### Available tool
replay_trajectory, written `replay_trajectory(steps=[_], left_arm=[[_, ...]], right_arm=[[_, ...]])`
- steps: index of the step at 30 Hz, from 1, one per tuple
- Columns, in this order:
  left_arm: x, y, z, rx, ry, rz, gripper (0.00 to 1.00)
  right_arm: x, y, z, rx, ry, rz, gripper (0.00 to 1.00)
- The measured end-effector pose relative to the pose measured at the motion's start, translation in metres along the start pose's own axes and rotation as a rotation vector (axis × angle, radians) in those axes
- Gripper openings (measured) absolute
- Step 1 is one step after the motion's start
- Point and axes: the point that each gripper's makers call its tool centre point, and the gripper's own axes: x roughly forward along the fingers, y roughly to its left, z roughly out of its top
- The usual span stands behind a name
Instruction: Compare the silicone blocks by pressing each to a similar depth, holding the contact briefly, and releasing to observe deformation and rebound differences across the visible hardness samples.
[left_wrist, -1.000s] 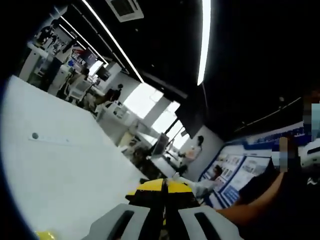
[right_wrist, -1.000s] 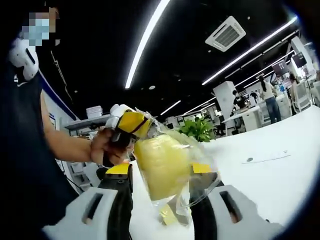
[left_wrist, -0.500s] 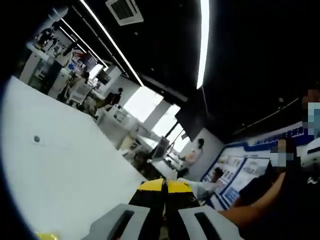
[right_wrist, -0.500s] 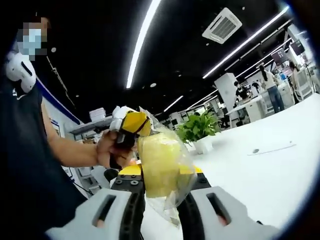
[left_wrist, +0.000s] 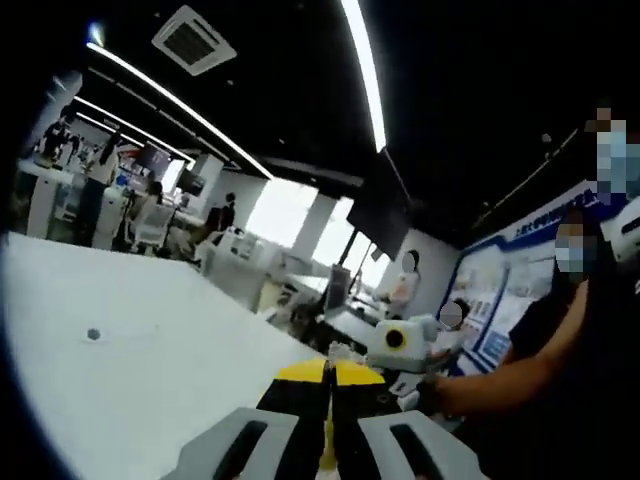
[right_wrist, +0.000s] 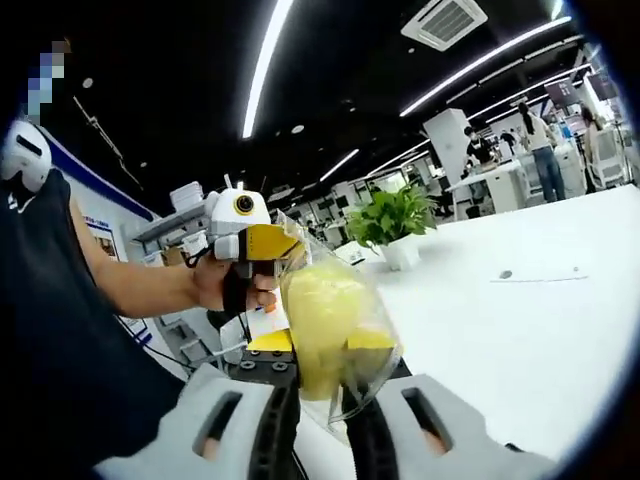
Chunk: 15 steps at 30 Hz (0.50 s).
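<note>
A clear, crinkled plastic bag (right_wrist: 345, 335) holds a soft yellow silicone block (right_wrist: 322, 325), and I have my right gripper (right_wrist: 318, 420) pinching it above the glossy white table (right_wrist: 520, 340). My left gripper (left_wrist: 327, 420), jaws pressed together on the bag's top edge, shows beside the bag. A leafy potted plant (right_wrist: 392, 220) stands behind the bag.

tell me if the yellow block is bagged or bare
Bagged: in the right gripper view the yellow block sits inside a clear plastic bag, pinched between the right tool jaws.
</note>
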Motion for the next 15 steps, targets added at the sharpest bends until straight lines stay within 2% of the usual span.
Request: replay_trajectory(steps=[2, 3, 7, 8, 10, 11, 15], left_arm=[[-0.002, -0.001, -0.008, -0.002, 0.047, -0.012, 0.00], [-0.001, 0.004, -0.010, 0.017, 0.049, 0.014, 0.00], [-0.001, 0.005, -0.012, 0.018, 0.034, 0.001, 0.00], [-0.001, 0.006, -0.012, -0.007, 0.033, 0.008, 0.00], [-0.001, 0.008, -0.013, -0.003, 0.039, 0.018, 0.00], [0.000, 0.010, -0.012, -0.044, 0.029, 0.034, 0.00], [0.001, 0.009, -0.008, -0.015, 0.005, 0.039, 0.00]], right_arm=[[-0.001, -0.001, -0.006, -0.017, 0.041, -0.007, 0.09], [0.000, 0.000, -0.008, -0.011, 0.054, -0.007, 0.08], [-0.001, -0.002, -0.010, -0.009, 0.061, -0.008, 0.07], [-0.001, -0.001, -0.011, -0.008, 0.065, -0.009, 0.07], [-0.001, -0.003, -0.012, -0.005, 0.076, -0.014, 0.07], [-0.001, -0.003, -0.012, 0.004, 0.075, -0.013, 0.07], [-0.001, -0.002, -0.007, 0.012, 0.072, -0.006, 0.06]])
